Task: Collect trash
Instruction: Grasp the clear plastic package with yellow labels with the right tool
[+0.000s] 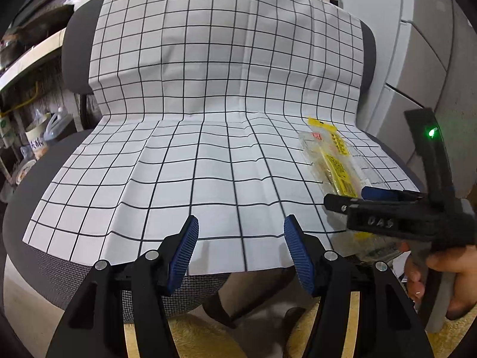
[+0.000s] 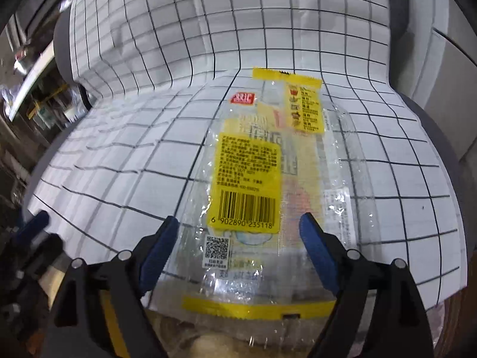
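Observation:
A clear plastic food wrapper with yellow labels and a barcode point(image 2: 253, 185) lies flat on the right side of a chair seat draped with a white checked cloth point(image 2: 119, 155). In the left wrist view the wrapper point(image 1: 331, 158) lies at the right. My right gripper point(image 2: 240, 232) is open, its blue-padded fingers spread on either side of the wrapper's near end, just above it. It also shows in the left wrist view point(image 1: 345, 200), reaching in from the right over the wrapper. My left gripper point(image 1: 241, 235) is open and empty over the seat's front edge.
The chair's backrest point(image 1: 226, 44), also under the checked cloth, rises behind the seat. Grey cabinet panels point(image 1: 417, 59) stand to the right. Cluttered shelves with containers point(image 1: 32, 131) stand to the left. A beige floor point(image 1: 202, 337) lies below the seat's front edge.

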Available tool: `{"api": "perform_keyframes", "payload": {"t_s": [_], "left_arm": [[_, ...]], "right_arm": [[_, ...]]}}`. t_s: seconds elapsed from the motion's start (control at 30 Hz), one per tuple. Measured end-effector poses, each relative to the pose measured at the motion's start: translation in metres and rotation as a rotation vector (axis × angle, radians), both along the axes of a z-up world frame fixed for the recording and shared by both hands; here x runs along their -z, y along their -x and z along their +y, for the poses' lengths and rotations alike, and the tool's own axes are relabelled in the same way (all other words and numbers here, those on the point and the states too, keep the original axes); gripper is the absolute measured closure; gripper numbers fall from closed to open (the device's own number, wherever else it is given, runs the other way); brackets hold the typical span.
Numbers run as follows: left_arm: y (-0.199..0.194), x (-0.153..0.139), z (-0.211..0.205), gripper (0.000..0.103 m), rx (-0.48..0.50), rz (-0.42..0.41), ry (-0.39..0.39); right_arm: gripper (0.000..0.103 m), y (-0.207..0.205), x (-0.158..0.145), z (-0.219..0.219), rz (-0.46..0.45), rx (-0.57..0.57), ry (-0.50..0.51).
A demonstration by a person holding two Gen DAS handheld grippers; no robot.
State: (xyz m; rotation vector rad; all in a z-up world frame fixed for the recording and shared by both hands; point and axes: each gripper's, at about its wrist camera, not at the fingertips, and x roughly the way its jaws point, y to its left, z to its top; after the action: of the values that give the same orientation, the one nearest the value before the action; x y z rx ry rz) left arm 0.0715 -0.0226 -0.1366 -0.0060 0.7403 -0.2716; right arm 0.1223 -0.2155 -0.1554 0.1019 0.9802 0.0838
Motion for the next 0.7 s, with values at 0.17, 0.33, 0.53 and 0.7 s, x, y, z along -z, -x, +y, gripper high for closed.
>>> {"api": "perform_keyframes", "payload": {"t_s": [0.17,0.33,0.53,0.7], "left_arm": [[-0.003,0.002,0.004,0.042,0.000,0.004,0.015],[0.002,0.001,0.003,0.042,0.007,-0.003,0.013],[0.006,-0.001,-0.002,0.042,0.009,-0.007,0.010],[0.006,-0.002,-0.009,0.042,0.017,-0.011,-0.005]], "right_arm": [[0.077,0.001,-0.005,0.006,-0.003,-0.012,-0.040],[0.086,0.001,-0.012,0.002,-0.027,-0.013,-0.111],[0.064,0.009,-0.037,-0.009,-0.090,-0.058,-0.181],[0.044,0.012,-0.054,-0.028,-0.153,-0.014,-0.095]]}}
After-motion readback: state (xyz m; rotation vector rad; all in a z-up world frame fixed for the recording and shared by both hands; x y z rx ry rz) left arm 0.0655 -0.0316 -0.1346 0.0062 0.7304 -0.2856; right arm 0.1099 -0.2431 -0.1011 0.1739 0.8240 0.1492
